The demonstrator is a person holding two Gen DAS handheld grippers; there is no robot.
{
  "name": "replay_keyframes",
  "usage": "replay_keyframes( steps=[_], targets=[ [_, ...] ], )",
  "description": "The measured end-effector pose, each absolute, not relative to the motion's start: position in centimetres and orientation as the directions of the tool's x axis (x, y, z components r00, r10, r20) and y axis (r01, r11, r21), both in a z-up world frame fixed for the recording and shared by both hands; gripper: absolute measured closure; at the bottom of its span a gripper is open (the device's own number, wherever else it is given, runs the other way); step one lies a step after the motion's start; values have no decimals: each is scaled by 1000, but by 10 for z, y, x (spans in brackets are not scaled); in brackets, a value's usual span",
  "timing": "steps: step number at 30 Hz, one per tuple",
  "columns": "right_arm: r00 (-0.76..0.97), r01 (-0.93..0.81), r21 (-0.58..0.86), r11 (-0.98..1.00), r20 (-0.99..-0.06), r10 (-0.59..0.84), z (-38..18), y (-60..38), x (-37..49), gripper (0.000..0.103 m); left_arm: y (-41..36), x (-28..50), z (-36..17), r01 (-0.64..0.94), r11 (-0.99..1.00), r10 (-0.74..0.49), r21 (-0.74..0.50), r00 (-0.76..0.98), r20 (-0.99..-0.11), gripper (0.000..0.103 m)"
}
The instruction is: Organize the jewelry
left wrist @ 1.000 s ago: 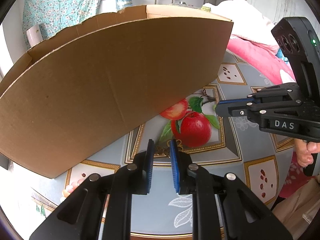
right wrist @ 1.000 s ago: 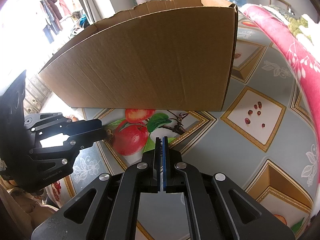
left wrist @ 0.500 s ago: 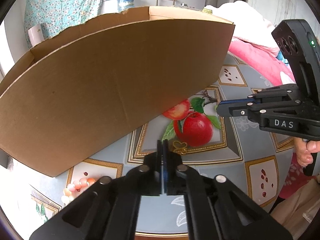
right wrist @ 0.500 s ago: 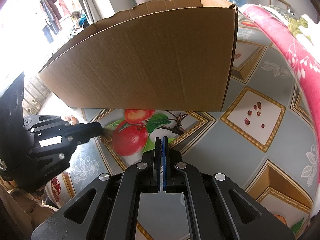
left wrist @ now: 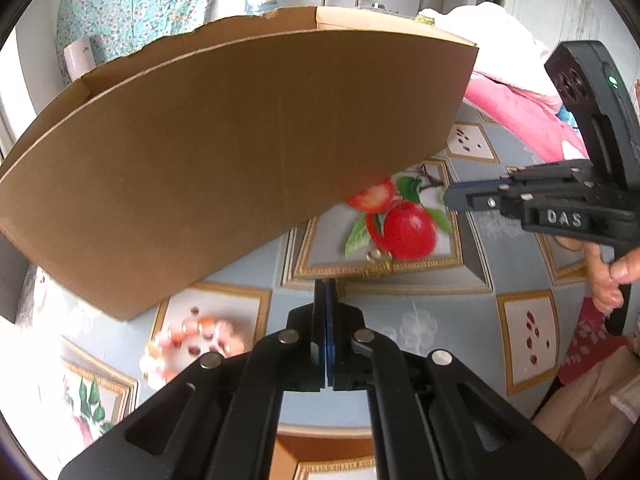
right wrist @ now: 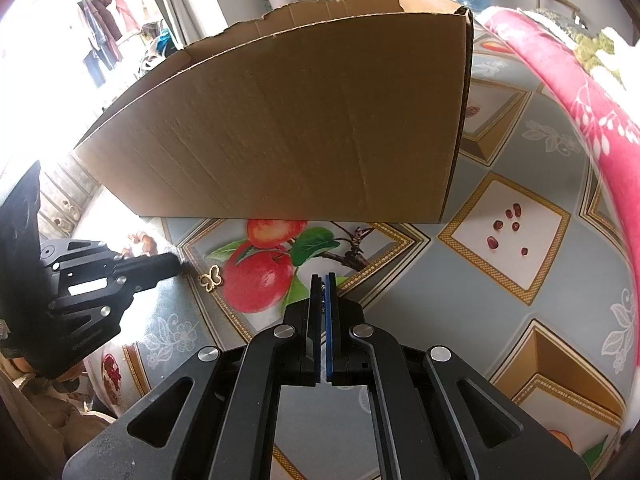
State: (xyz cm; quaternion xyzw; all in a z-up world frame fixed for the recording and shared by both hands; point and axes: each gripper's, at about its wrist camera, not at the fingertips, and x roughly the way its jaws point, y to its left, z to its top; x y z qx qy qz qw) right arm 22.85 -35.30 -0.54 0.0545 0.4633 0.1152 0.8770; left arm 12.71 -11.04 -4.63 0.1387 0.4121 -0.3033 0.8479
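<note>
A: Left gripper (left wrist: 326, 292) first. Jaws?

B: Pressed together, nothing between the pads. Tips hang just short of the butterfly pendant (right wrist: 211, 278); in the right wrist view the gripper's nose sits close beside it, and whether it touches I cannot tell.

A: Where's the pendant lying?

B: Flat on the tablecloth (left wrist: 420, 320), on the gold frame line at the lower-left of the printed red apple (left wrist: 406, 230). Small, gold, wings spread.

A: Right gripper (right wrist: 323, 284)?

B: Fingers closed too, blue pads nearly flush, holding nothing. It points down at the cloth near the apple's leaf. A hand (left wrist: 608, 276) grips its handle at the right of the left wrist view.

A: Room to move?

B: Tight ahead. The cardboard box (right wrist: 304, 120) stands right behind the apple print, its front wall filling most of both views, top rim ragged, open. The strip of cloth between both grippers and the box base is narrow. To the right of the box, bare cloth with printed squares runs out to the pink blanket (right wrist: 580, 92).

A: Anything else loose?

B: A beaded bracelet (left wrist: 188, 336), pale and orange beads, blurred, lies left of the left gripper near the box's lower corner. Well apart from the pendant.

A: Table edge?

B: Near edge shows as a wood strip under the left gripper's body.
</note>
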Motion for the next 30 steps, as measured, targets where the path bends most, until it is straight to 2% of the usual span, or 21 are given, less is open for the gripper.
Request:
replay_keyframes(
  steps=[5, 9, 11, 13, 15, 19, 28, 30],
  targets=[
    [539, -146, 226, 963, -798, 270, -8, -353, 231, 103, -109, 119, -47, 638, 769, -414, -41, 447, -793, 103],
    [541, -143, 274, 951, -783, 307, -6, -354, 232, 98, -102, 116, -45, 639, 765, -454, -84, 441, -774, 103],
    [545, -140, 284, 949, -778, 313, -5, -355, 232, 92, -99, 116, -42, 645, 756, -479, -110, 431, -764, 102],
    [549, -136, 286, 948, -775, 313, -7, -356, 232, 83, -98, 117, -42, 648, 753, -484, -112, 431, -762, 97],
    [548, -134, 292, 947, -775, 316, -9, -356, 233, 83, -97, 119, -42, 646, 757, -473, -95, 443, -762, 84],
    [544, -132, 300, 945, -775, 322, -11, -356, 233, 83, -103, 126, -42, 648, 759, -461, -66, 463, -757, 75],
    [542, -129, 304, 944, -775, 324, -10, -366, 230, 83, -117, 132, -49, 661, 751, -419, 7, 484, -768, 74],
    [542, -131, 305, 943, -775, 325, -10, -366, 230, 83, -121, 130, -49, 666, 745, -405, 38, 497, -767, 80]
  ],
)
